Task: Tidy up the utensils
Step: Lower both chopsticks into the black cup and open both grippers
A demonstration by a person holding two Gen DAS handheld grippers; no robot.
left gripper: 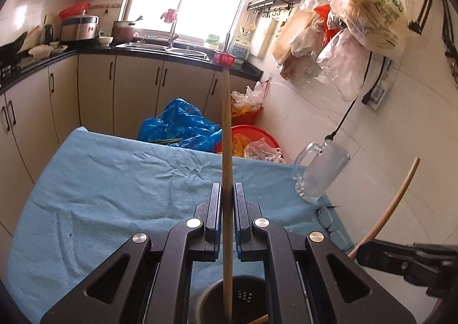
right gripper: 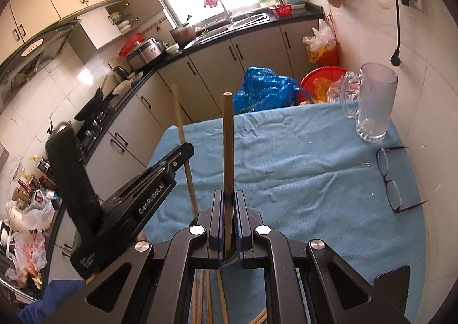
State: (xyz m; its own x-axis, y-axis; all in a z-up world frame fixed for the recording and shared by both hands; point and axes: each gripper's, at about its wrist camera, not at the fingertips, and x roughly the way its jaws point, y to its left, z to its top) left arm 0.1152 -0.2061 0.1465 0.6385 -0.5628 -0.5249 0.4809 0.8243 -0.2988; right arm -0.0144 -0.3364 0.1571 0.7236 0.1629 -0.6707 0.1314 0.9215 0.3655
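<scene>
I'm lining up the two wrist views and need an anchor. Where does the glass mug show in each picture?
Left wrist view: the glass mug stands at right of centre, on the far right corner of the blue cloth, next to the tiled wall.
Right wrist view: the glass mug stands at upper right, on the cloth's far right corner, beyond the eyeglasses.
Shared landmark: the blue plastic bag behind the cloth's far edge.

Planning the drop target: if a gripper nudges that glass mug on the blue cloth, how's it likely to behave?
The glass mug stands upright and looks thick-walled, so probably heavy and fairly stable. The blue cloth under it is wrinkled, so a push would likely drag rather than slide it. It sits near the table corner, beside the eyeglasses; being glass, a fall could break it.
</scene>
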